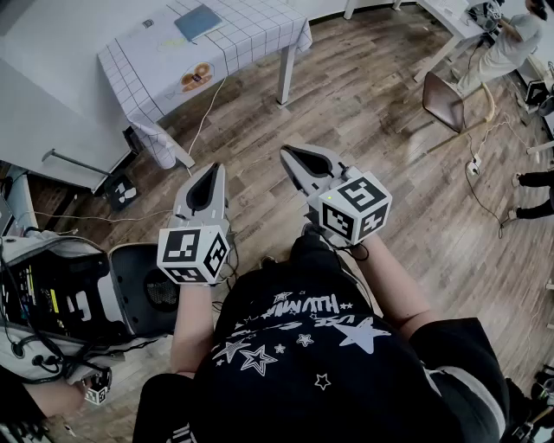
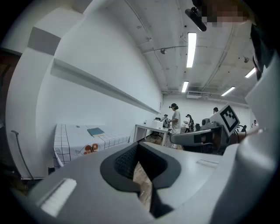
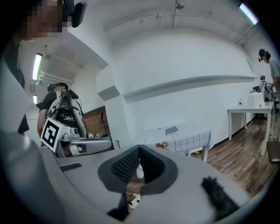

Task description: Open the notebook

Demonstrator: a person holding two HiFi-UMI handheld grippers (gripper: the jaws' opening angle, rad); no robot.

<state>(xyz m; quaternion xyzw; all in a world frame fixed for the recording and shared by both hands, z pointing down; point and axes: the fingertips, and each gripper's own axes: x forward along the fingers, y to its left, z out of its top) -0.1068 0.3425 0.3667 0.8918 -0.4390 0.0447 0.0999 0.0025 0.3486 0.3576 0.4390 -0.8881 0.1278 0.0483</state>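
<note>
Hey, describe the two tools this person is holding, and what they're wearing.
Both the left tool and the right tool are light grey plastic, tapering to a point, with dark ribbed pads inside. Each carries a white cube printed with black square markers. The person wears a black short-sleeved shirt with white stars and lettering.

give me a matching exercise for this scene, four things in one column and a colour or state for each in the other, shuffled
Things:
1 notebook
2 tablecloth
3 left gripper
4 chair

Colours or states:
a brown, standing at the right
b white with a dark grid
c shut, holding nothing
d blue-green, closed, lying flat

Pairs: 1-d, 2-b, 3-c, 4-a
</note>
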